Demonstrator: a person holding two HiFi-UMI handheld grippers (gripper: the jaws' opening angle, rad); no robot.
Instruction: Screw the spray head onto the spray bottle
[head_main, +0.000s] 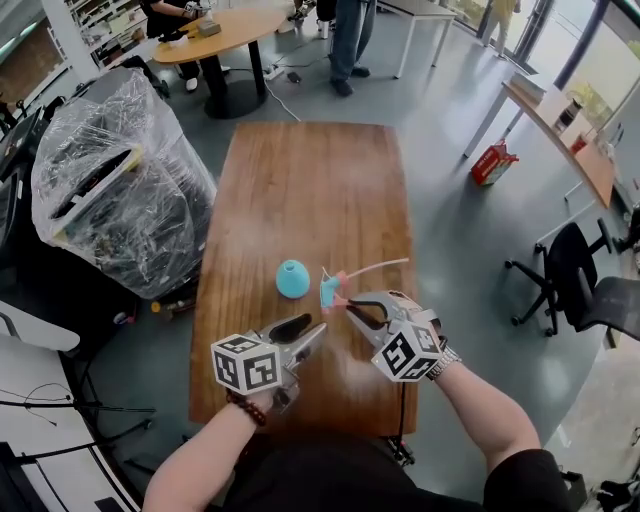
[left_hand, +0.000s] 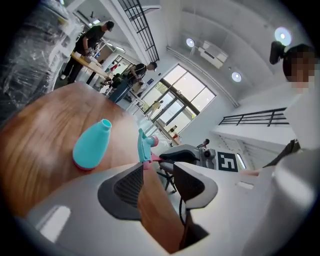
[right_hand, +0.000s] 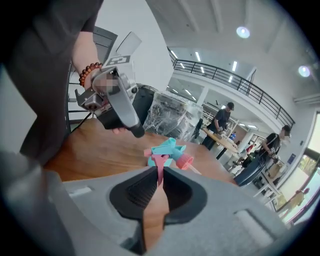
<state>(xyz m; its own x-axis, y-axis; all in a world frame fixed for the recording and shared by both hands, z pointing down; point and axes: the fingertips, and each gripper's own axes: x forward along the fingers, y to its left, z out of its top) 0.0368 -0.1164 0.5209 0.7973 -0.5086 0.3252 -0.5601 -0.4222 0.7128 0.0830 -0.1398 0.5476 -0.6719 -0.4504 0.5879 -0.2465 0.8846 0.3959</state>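
Observation:
A teal spray bottle (head_main: 291, 279) with no head stands upright on the wooden table (head_main: 310, 180); it also shows in the left gripper view (left_hand: 92, 146). The teal and pink spray head (head_main: 330, 290) hangs in the air just right of the bottle, its white tube (head_main: 378, 267) trailing to the right. My right gripper (head_main: 345, 302) is shut on the head's pink trigger (right_hand: 160, 167). My left gripper (head_main: 318, 333) hovers near the table's front, below the bottle, jaws open with nothing between them (left_hand: 157, 182). Past its fingers I see the spray head (left_hand: 145, 146) beside the bottle.
A plastic-wrapped bundle (head_main: 120, 180) stands left of the table. A black office chair (head_main: 585, 290) and a red box (head_main: 493, 163) are on the floor to the right. People stand at a round table (head_main: 215, 30) beyond the far end.

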